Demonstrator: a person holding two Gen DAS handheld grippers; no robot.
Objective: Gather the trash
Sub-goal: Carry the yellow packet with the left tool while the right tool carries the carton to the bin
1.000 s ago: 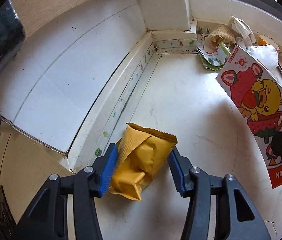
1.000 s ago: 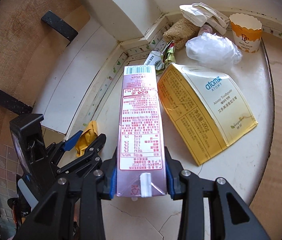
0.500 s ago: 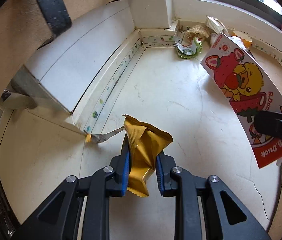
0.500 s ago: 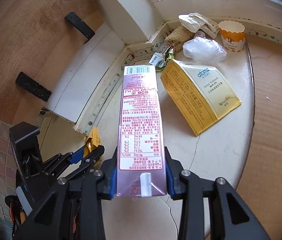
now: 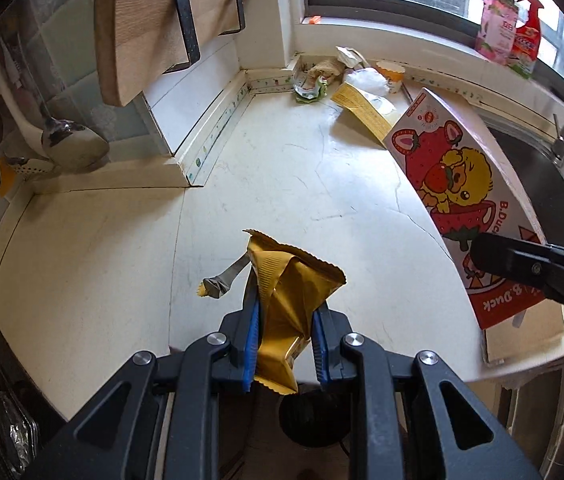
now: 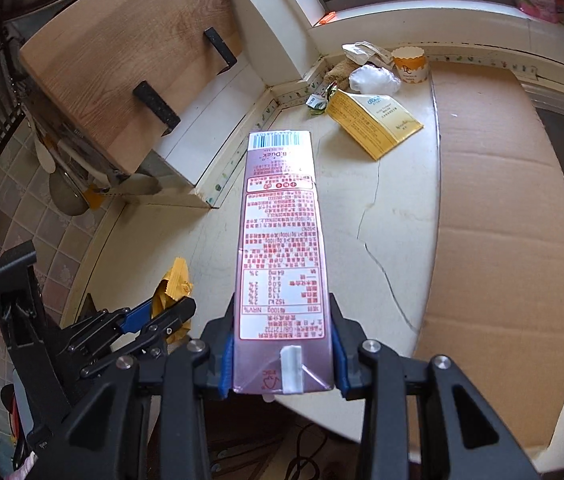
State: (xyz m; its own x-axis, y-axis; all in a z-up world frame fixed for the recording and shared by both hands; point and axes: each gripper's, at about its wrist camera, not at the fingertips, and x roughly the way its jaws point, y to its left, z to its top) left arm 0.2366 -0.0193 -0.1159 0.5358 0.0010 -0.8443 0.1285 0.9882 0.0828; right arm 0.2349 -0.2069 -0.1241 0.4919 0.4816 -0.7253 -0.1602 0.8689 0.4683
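A crinkled gold foil wrapper point(image 5: 285, 304) is pinched by the left gripper point(image 5: 285, 344); a glossy rectangular carton point(image 6: 280, 256) is clamped by the right gripper point(image 6: 282, 356), low in frame.

Both wrist views close above the counter point(image 5: 282, 168), angled down toward the window corner, sharing the countertop

Crumpled yellow snack wrapper point(image 5: 285, 312) sits low center in the left wrist view, pinched upright, a silvery torn strip dangling off its left. Long pink B.Duck carton point(image 6: 280, 248) runs up center frame, label up. More trash piled upper right by the window corner: yellow pouch point(image 6: 373, 122), paper cup point(image 6: 410, 65), white plastic wad point(image 6: 373, 79).
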